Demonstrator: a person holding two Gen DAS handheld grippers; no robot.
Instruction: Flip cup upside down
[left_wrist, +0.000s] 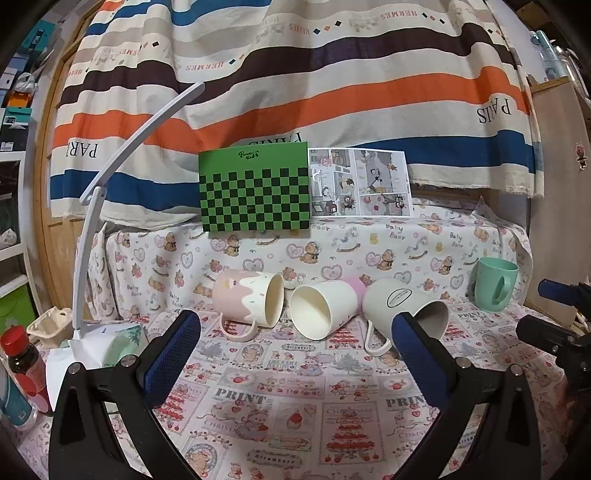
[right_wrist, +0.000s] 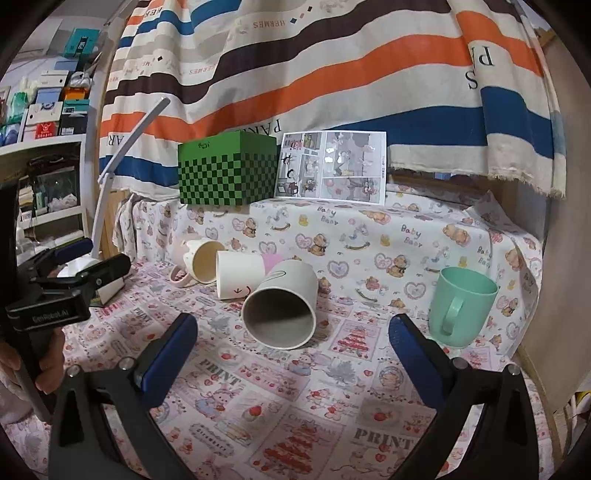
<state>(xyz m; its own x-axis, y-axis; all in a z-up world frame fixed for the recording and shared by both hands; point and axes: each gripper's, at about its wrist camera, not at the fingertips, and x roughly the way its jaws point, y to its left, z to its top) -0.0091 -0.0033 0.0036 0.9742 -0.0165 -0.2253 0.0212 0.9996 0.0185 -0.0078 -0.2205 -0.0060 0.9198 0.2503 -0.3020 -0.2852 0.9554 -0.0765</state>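
Note:
Three cups lie on their sides on the printed cloth: a pink-and-cream mug (left_wrist: 248, 302) (right_wrist: 201, 263), a white cup with a pink base (left_wrist: 322, 309) (right_wrist: 238, 274), and a white mug with a grey inside (left_wrist: 404, 308) (right_wrist: 282, 306). A mint green mug (left_wrist: 495, 284) (right_wrist: 461, 305) stands upright at the right. My left gripper (left_wrist: 295, 350) is open and empty, just short of the lying cups. My right gripper (right_wrist: 293, 354) is open and empty, in front of the grey-lined mug, with the green mug beside its right finger.
A green checkered box (left_wrist: 255, 190) (right_wrist: 227, 170) and a comic sheet (left_wrist: 360, 182) (right_wrist: 332, 166) stand at the back against a striped curtain. A white desk lamp (left_wrist: 110, 206) (right_wrist: 122, 155), a red-capped bottle (left_wrist: 22, 369) and a tissue pack (left_wrist: 122, 343) stand at the left.

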